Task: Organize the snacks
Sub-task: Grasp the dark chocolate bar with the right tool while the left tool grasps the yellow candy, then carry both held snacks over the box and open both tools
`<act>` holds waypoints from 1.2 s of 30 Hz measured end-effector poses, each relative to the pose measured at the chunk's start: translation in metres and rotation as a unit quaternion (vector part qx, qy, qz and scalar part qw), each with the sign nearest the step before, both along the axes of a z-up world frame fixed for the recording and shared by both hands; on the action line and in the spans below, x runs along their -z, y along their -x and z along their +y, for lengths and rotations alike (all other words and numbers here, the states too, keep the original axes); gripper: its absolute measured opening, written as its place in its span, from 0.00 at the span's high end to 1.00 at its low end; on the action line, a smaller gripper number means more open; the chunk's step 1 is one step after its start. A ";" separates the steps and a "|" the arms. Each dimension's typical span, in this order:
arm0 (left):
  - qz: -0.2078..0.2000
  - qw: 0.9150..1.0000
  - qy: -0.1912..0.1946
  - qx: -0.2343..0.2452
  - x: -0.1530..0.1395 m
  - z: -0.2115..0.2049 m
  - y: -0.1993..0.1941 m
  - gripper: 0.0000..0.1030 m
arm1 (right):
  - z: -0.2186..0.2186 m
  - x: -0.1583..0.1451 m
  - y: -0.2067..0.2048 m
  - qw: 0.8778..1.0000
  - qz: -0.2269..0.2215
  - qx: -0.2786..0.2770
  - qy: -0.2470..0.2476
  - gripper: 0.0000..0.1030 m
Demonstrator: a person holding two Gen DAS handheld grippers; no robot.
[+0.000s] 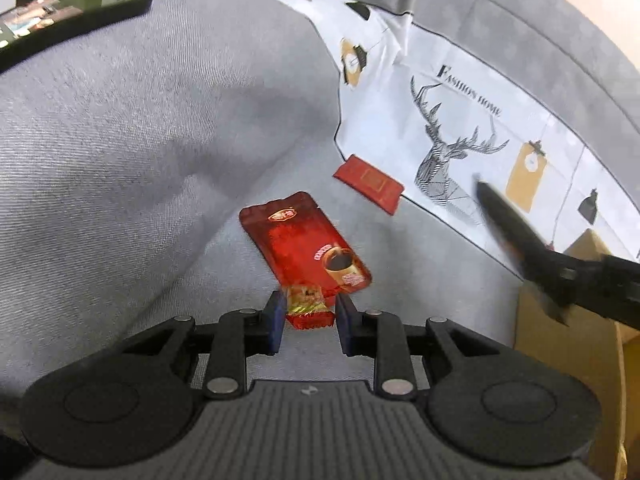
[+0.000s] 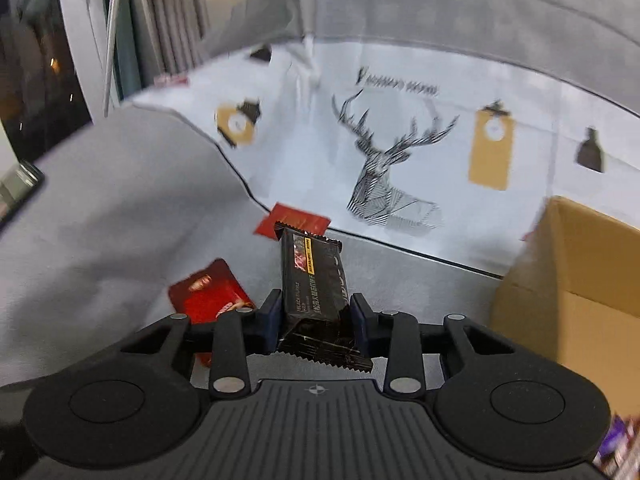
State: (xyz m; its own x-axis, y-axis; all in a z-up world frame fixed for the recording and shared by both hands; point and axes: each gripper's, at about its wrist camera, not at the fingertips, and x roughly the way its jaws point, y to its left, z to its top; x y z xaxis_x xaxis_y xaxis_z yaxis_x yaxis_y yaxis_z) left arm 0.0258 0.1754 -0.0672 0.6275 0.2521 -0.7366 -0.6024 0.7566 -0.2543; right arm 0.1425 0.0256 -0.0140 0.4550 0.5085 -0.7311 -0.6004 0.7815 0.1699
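Observation:
In the left wrist view my left gripper (image 1: pixel 310 300) is shut on a small red and gold candy (image 1: pixel 308 309), held just above the grey sofa seat. Beyond it lies a red coffee sachet (image 1: pixel 306 248), and farther off a flat red packet (image 1: pixel 370 183) at the cushion's edge. My right gripper (image 2: pixel 316 304) is shut on a black snack bar (image 2: pixel 314 280) that stands up between its fingers. The same red coffee sachet (image 2: pixel 208 292) and flat red packet (image 2: pixel 294 220) lie below it. The right gripper shows blurred at the right (image 1: pixel 520 236).
A white cushion with a deer print (image 1: pixel 448 152) leans on the sofa back (image 2: pixel 460 12). An open cardboard box (image 2: pixel 580 280) stands at the right. A dark phone (image 1: pixel 68 12) lies on the sofa arm at top left. Purple packets (image 2: pixel 618 440) show at the bottom right.

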 end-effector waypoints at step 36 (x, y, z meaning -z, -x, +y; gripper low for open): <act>-0.182 0.930 -0.077 0.311 -0.091 -0.159 -0.038 0.72 | -0.284 -0.050 0.031 0.945 -0.162 0.271 -0.087 0.63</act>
